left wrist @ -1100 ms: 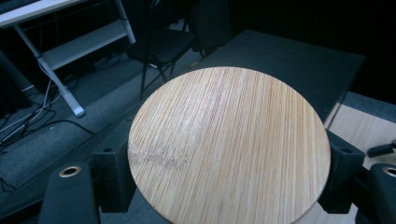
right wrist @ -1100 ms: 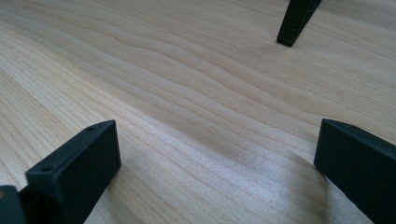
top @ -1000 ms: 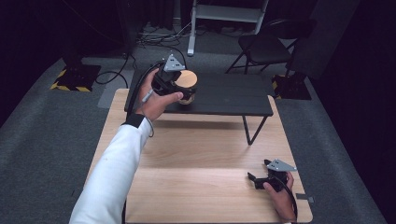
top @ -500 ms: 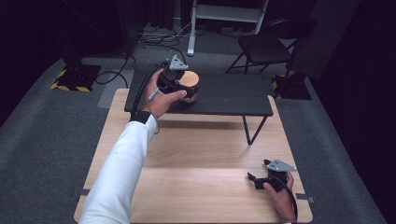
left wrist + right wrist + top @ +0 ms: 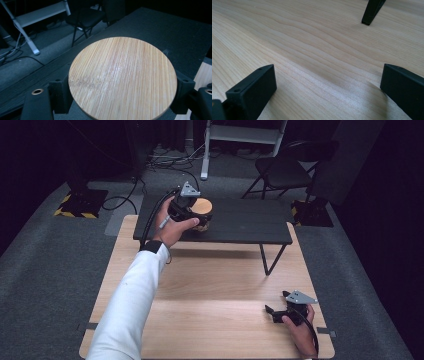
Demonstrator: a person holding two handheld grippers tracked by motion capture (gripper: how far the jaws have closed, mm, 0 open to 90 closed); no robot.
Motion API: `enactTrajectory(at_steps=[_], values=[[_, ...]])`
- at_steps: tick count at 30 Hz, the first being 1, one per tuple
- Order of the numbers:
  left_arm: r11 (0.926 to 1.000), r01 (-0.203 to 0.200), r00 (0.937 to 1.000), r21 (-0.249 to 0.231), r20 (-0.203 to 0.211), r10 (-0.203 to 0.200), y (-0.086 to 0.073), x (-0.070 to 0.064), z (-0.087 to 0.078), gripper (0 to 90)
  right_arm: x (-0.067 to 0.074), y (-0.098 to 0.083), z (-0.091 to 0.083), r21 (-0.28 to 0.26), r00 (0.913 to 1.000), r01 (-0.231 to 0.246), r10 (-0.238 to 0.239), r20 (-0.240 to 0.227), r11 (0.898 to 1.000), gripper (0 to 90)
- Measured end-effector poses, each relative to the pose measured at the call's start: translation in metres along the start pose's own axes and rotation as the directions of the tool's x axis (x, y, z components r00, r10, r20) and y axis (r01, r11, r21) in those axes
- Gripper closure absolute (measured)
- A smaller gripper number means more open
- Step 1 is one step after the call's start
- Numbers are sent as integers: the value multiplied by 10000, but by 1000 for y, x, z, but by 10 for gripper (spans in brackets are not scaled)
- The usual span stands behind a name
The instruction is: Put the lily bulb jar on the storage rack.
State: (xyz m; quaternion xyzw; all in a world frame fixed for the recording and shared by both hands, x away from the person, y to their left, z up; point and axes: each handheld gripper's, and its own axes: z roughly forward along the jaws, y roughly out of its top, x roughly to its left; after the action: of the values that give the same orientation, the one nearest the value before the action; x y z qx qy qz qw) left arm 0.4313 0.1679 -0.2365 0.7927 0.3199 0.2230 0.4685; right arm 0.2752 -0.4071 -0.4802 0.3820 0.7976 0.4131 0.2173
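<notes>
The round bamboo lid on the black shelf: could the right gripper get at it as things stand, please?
Probably not: the left gripper already flanks the bamboo lid, and the right gripper rests open, far off on the wooden table.

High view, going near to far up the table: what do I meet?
Right gripper on the wooden table → foot of the black shelf's leg → black shelf → left gripper at the round wooden lid → chair on the floor beyond.
</notes>
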Motion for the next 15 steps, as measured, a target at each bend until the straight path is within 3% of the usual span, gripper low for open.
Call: enactTrajectory(at_steps=[4, 6, 10, 15], values=[[9996, 46, 9999, -295, 148, -42, -6, 2, 1, 235, 0, 0, 0, -13, 10000, 9, -9, 5, 10000, 0], [9994, 213, 9993, -254, 303, -206, -7, 5, 2, 139, 0, 0, 0, -16, 10000, -2, 2, 2, 10000, 0], [9982, 214, 9997, -555, 106, -208, -10, 1, 0, 49, 0, 0, 0, -20, 10000, 13, -13, -22, 10000, 0], [9938, 215, 9998, -1089, 8, -215, -10, -3, -9, 12, -1, 0, 0, -18, 10000, 32, -32, -56, 10000, 0]])
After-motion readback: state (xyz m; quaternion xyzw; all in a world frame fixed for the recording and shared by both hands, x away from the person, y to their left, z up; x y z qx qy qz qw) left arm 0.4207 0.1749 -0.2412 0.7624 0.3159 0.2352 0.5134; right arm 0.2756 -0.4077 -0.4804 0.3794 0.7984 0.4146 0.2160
